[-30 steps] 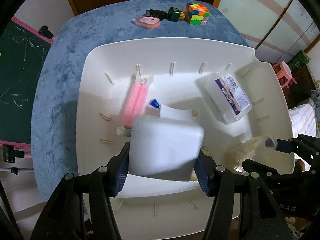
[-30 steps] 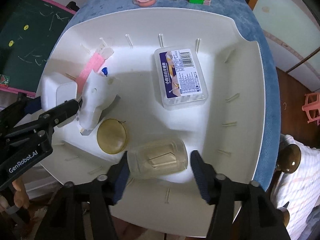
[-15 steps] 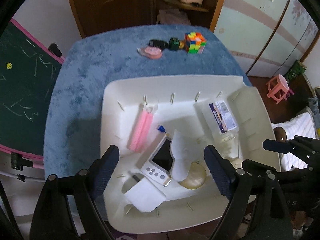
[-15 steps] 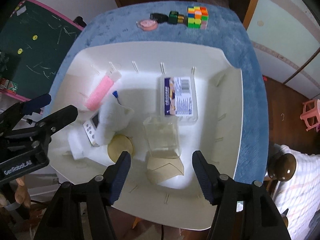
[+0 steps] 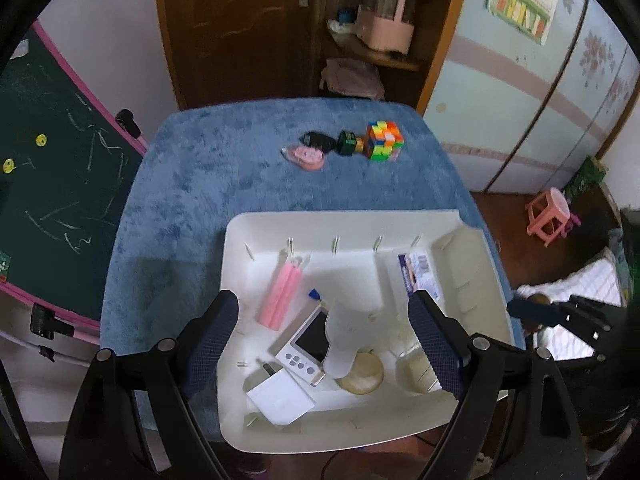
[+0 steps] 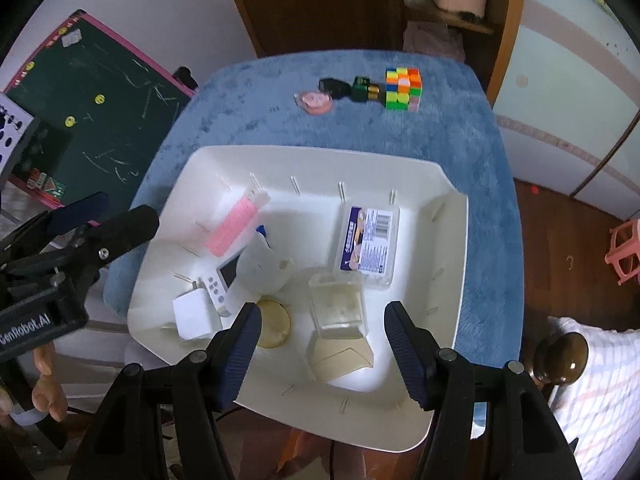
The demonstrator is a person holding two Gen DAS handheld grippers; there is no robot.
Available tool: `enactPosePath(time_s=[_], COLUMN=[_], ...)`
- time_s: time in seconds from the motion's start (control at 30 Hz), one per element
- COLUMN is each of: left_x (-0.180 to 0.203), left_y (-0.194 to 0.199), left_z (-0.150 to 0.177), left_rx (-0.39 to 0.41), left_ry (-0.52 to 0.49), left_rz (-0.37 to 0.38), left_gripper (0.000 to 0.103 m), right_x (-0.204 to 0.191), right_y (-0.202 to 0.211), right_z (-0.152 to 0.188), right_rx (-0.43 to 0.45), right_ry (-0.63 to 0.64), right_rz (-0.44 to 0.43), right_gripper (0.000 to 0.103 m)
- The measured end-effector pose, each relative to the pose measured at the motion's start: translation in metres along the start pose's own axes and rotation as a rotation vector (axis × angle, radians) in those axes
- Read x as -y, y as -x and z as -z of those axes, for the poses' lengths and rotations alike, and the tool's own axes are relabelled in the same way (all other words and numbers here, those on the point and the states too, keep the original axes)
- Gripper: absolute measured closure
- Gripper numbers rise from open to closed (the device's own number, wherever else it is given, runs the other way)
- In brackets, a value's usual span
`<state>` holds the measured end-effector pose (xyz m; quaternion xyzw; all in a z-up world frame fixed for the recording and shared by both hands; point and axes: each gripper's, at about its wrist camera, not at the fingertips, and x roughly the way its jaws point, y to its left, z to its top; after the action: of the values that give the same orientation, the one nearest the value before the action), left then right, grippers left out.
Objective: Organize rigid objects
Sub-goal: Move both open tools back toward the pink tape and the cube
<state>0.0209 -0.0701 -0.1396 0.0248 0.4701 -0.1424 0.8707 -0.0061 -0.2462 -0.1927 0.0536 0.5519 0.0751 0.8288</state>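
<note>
A white tray [image 5: 240, 240] [image 6: 452, 264] on the blue table holds a pink comb [image 5: 282, 294] [image 6: 234, 226], a white charger block [image 5: 280, 396] [image 6: 196, 316], a small white device with a screen [image 5: 306, 346] [image 6: 222, 280], a labelled clear box [image 5: 418, 274] [image 6: 368, 240], a clear jar [image 6: 338, 306] [image 5: 416, 372] and a tan round lid [image 5: 360, 372] [image 6: 274, 322]. My left gripper [image 5: 322, 346] is open and empty above the tray's near side. My right gripper [image 6: 320, 348] is open and empty above the jar.
A Rubik's cube [image 5: 383, 141] [image 6: 403, 89], a green and gold cylinder [image 5: 348, 143], a black item [image 5: 318, 140] and a pink round item [image 5: 306, 157] lie at the table's far side. A chalkboard [image 5: 48, 168] stands left. A pink stool [image 5: 549, 216] is right.
Both grippers have let go and risen well above the tray. The left released the white charger block, the right released the clear jar. Both items now lie in the tray.
</note>
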Motion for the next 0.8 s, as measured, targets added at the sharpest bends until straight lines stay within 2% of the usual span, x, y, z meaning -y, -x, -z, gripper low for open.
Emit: enactPosePath(time_s=[0.13, 0.27, 0.4, 0.6, 0.8], left_x=[-0.003, -0.005, -0.004, 0.001, 0.004], left_y=[0.015, 0.026, 0.037, 0.052, 0.057], left_z=[-0.005, -0.012, -0.024, -0.051, -0.091], left_rx=[0.032, 0.057, 0.086, 0.108, 0.113], left_ry=[0.029, 0.057, 0.057, 0.033, 0.029], left_rz=[-0.009, -0.023, -0.051, -0.080, -0.082], left_gripper=[0.013, 0.008, 0.008, 0.007, 0.007], right_x=[0.005, 0.014, 0.026, 0.046, 0.062], right_y=[0.015, 0.032, 0.049, 0.079, 0.105], right_z=[0.000, -0.001, -0.006, -0.027, -0.063], right_rx=[0.037, 0.072, 0.105, 0.155, 0.202], right_ry=[-0.004, -0.016, -0.029, -0.041, -0.054], right_rz=[-0.013, -0.035, -0.043, -0.029, -0.004], right_gripper=[0.038, 0.038, 0.038, 0.038, 0.038])
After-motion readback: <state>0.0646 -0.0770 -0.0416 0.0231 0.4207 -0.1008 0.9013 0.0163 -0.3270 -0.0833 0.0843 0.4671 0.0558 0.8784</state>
